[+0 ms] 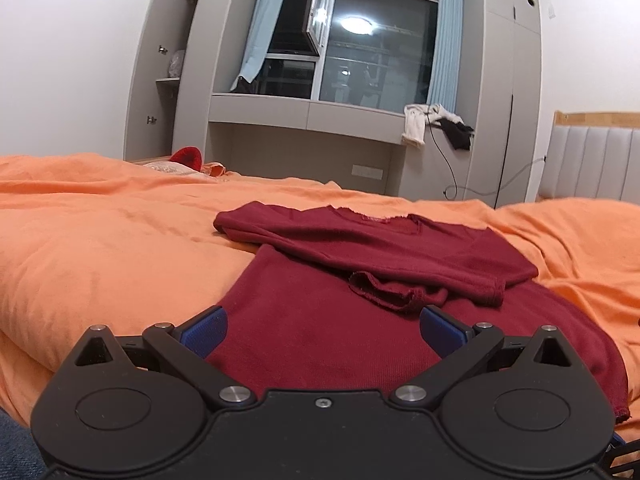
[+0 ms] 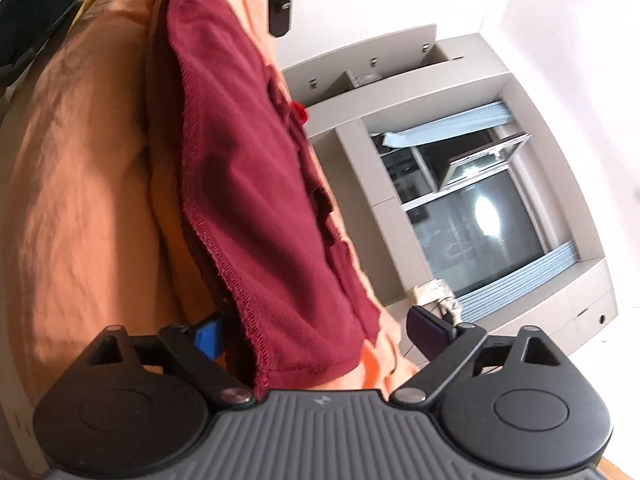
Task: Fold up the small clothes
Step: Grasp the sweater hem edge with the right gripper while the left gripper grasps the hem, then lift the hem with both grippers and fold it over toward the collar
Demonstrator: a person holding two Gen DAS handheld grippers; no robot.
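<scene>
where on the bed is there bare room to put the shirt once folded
Bare orange duvet lies left of the dark red shirt, up to the red item at the far edge; a narrower strip lies right of it. The middle is taken.

The dark red shirt [image 1: 360, 248] is matt knitted cloth with a frayed stitched hem. Beneath it, at six o'clock, the orange bedspread [image 1: 100, 248] is soft, matt, creased cloth.

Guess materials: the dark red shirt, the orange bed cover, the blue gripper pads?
Dark red shirt: soft knit, probably cotton; matte, fine ribbing, stitched hem. Orange bed cover: woven fabric over padding, matte, soft creases. Blue pads: likely rubber or moulded plastic; textured surface.
</scene>
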